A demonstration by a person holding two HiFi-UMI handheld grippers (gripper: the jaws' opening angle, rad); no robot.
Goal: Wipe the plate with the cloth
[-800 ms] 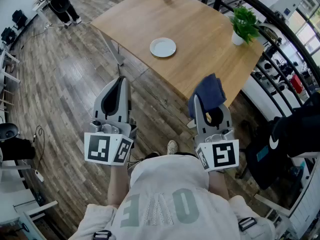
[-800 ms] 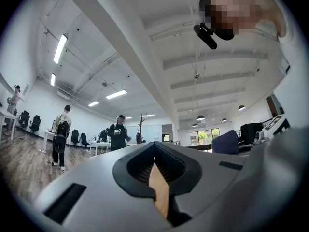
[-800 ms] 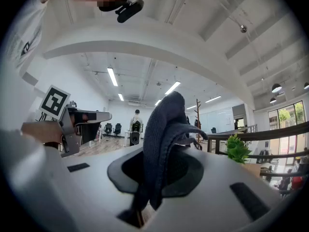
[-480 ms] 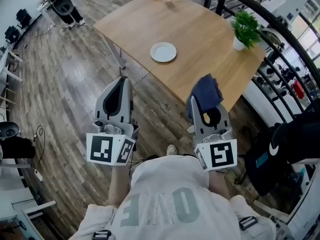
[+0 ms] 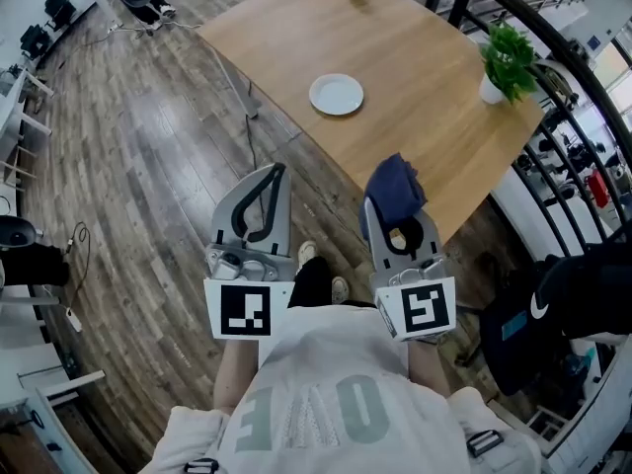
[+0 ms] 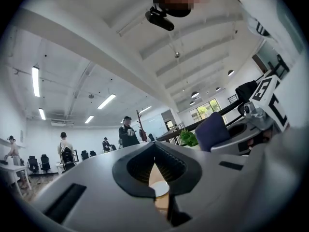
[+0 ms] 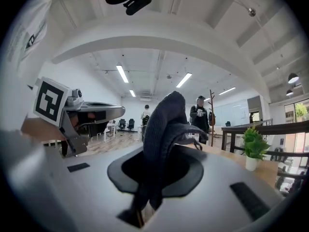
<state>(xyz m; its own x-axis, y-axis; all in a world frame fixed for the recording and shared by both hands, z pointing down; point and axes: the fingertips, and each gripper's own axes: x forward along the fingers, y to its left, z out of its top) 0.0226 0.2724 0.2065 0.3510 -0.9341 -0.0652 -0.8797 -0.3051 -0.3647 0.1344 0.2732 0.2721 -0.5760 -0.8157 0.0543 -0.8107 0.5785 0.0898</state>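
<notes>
Approach step: fingers of my right gripper (image 5: 395,207) pinch the cloth (image 5: 396,181), left gripper (image 5: 276,170) pressed together, empty; plate (image 5: 336,95) lies well ahead on the counter (image 5: 425,52), so next I carry the cloth over

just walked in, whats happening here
A person stands short of the wooden table with a tool in each hand. The right tool is shut on a dark blue cloth; the left tool is shut and empty. The white plate sits on the table ahead, not yet touched.
</notes>
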